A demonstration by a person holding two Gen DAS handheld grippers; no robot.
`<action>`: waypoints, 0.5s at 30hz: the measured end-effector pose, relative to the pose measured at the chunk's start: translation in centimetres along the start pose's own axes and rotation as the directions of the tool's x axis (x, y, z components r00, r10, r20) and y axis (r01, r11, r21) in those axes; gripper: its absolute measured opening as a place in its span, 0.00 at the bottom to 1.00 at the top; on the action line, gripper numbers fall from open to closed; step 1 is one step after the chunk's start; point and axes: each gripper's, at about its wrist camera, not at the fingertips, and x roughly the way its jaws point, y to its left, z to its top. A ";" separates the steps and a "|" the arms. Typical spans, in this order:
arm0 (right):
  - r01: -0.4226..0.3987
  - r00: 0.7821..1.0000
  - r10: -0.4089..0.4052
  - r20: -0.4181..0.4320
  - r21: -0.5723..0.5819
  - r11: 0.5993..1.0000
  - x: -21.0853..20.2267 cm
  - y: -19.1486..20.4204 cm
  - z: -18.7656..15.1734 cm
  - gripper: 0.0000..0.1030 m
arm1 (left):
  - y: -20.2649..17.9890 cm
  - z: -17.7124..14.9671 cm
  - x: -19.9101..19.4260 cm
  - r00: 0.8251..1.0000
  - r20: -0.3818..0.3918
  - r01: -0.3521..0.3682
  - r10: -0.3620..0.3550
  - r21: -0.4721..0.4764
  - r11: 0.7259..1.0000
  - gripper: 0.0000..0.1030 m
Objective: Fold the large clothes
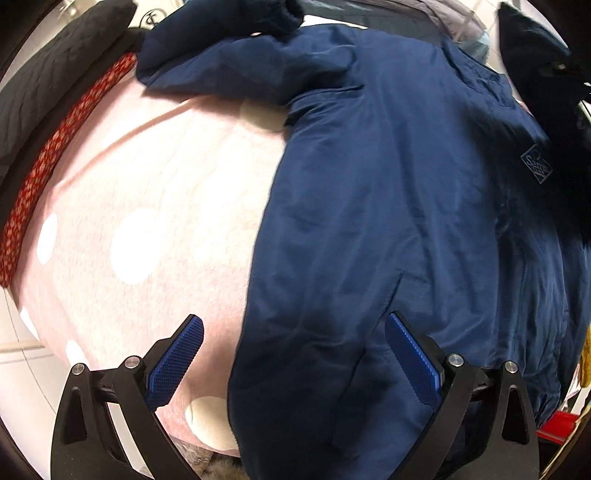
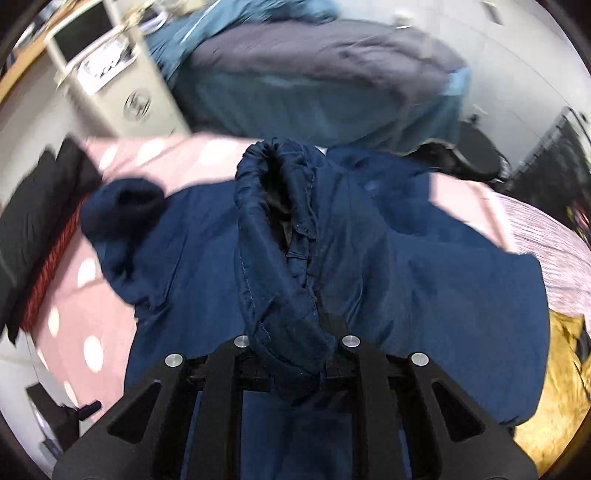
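A large navy jacket (image 1: 388, 206) lies spread on a pink blanket with white dots (image 1: 147, 206). One sleeve, with a dark knit cuff (image 1: 280, 14), lies folded across the jacket's upper part. My left gripper (image 1: 293, 350) hangs open straight above the jacket's lower left edge, its blue pads (image 1: 177, 360) apart with nothing between them. In the right wrist view the jacket (image 2: 424, 277) lies below, and my right gripper (image 2: 291, 354) is shut on a bunched fold of navy jacket fabric (image 2: 277, 236) that stands up in front of the camera and hides the fingertips.
A red patterned band (image 1: 55, 155) and a black quilted cushion (image 1: 48, 70) border the blanket's left side. A yellow cloth (image 2: 554, 387) lies at the right, a grey and teal pile (image 2: 314, 74) lies beyond the jacket, and a white cabinet (image 2: 122, 81) stands far left.
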 end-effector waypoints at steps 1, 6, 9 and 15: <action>0.006 1.000 -0.007 -0.017 -0.010 1.000 0.9 0.6 -0.1 0.15 | 0.2 -0.1 0.1 1.000 -0.001 -0.001 0.001 -0.005 1.000 0.94; 0.026 0.995 -0.023 -0.098 0.033 0.999 4.7 2.0 -1.4 0.16 | 0.9 -0.5 0.7 1.000 -0.022 -0.011 0.010 -0.020 1.000 0.94; 0.041 0.989 -0.041 -0.139 0.002 0.999 6.7 2.4 -1.9 0.19 | 0.6 -0.6 1.0 0.999 -0.036 -0.012 0.012 -0.007 1.000 0.94; -0.070 0.985 0.075 -0.153 0.041 0.997 6.1 1.1 -4.1 0.73 | -1.4 1.1 0.6 1.000 -0.011 -0.010 0.010 0.043 0.999 0.94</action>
